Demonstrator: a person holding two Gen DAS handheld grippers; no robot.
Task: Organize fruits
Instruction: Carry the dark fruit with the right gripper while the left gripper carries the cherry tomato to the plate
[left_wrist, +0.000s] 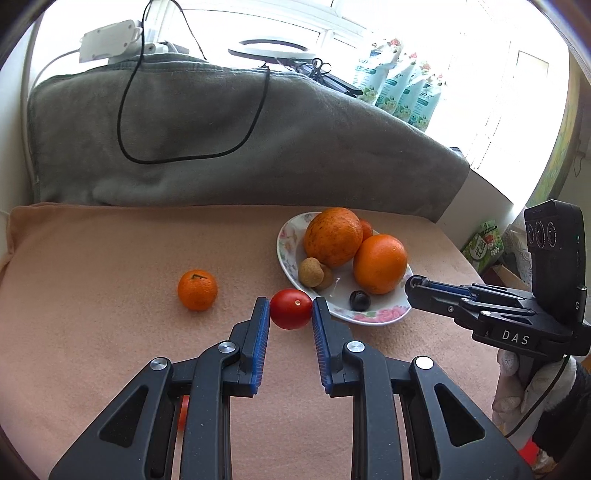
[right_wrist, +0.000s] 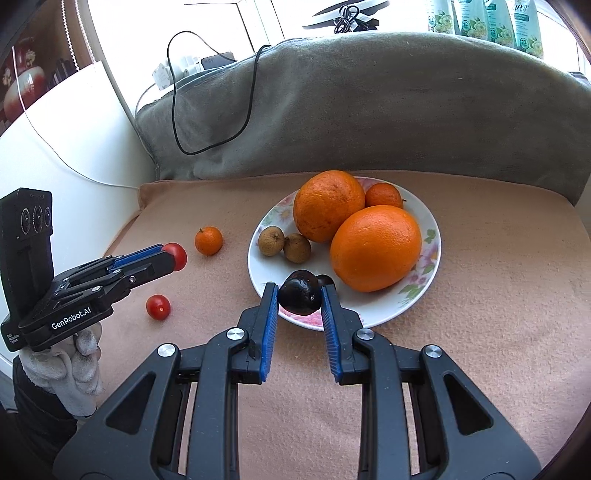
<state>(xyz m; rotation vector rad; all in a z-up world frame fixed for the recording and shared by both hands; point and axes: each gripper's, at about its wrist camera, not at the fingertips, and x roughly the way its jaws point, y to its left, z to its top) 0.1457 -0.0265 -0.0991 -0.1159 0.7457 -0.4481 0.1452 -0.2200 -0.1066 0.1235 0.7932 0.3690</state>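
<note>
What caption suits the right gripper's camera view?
Right gripper holds a dark fruit over the plate of oranges.

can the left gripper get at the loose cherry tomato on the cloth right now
Probably not yet: the left gripper is already shut on a cherry tomato, so its jaws are full. The loose cherry tomato itself lies uncovered on the cloth below it.

A lived-in home was indicated: a peach blanket (right_wrist: 480, 295) was spread as a work surface, backed by a grey blanket (left_wrist: 221, 140), and a floral plate (right_wrist: 428, 254) of fruit was set out; tissue packs (left_wrist: 399, 88) were lined along a bright window.
</note>
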